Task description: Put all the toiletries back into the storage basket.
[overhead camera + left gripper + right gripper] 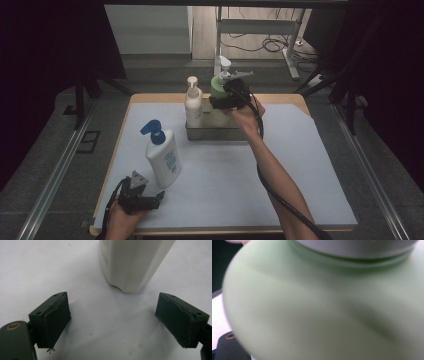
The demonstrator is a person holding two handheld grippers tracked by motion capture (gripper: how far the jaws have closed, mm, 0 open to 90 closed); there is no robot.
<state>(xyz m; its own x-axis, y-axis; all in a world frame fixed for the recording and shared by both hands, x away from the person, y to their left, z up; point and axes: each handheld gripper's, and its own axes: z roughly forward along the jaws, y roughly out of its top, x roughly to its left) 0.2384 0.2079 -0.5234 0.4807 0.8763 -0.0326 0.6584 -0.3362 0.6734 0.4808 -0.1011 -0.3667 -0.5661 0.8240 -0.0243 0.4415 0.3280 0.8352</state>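
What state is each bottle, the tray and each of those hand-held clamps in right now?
Green pump bottle: upright, held over the tray in the right gripper.
Small white pump bottle: standing in the tray.
Metal tray: on the table, far side.
Large white bottle with blue pump: upright on the mat, untouched.
Left gripper: open, empty.

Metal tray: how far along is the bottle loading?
Done: the cream pump bottle stands in the metal tray. In hand: the right tool grips the green bottle over the tray, not yet set down. Left: the white bottle with the blue pump stands on the mat before the open left tool.
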